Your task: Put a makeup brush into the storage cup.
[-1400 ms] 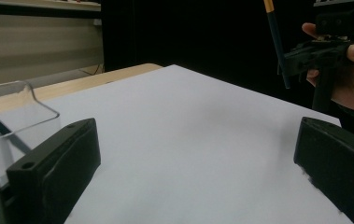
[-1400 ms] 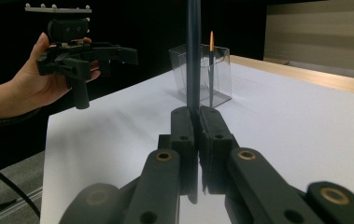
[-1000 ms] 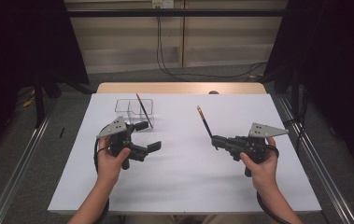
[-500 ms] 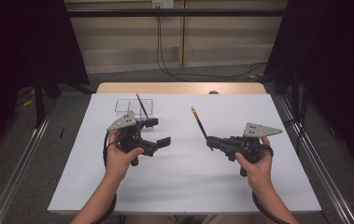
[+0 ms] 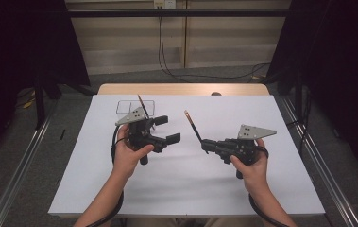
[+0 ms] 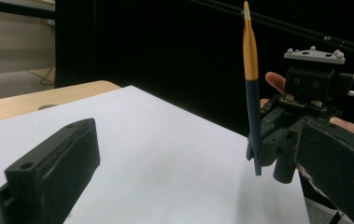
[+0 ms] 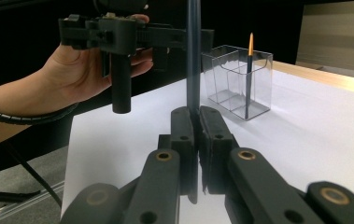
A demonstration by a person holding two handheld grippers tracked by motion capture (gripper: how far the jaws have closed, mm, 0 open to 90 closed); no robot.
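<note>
My right gripper point(image 5: 206, 144) is shut on the lower end of a dark pencil with an orange top point(image 5: 193, 126), which slants up and away to the left. In the right gripper view the jaws point(image 7: 194, 125) pinch the dark shaft point(image 7: 193, 56). My left gripper point(image 5: 167, 129) is open and empty, a short way left of the pencil and pointing at it. In the left gripper view the pencil point(image 6: 251, 84) stands upright between its wide jaws, farther off. A second pencil point(image 7: 250, 74) leans in a clear plastic box point(image 5: 128, 107).
A white sheet point(image 5: 224, 189) covers the table, with a wooden edge point(image 5: 181, 89) at the far side. The clear box point(image 7: 237, 84) stands at the far left, just behind my left hand. Metal rails run along both sides of the table.
My left gripper has moved right and a little up, closer to the held pencil. The right gripper with the pencil has drifted slightly left.
</note>
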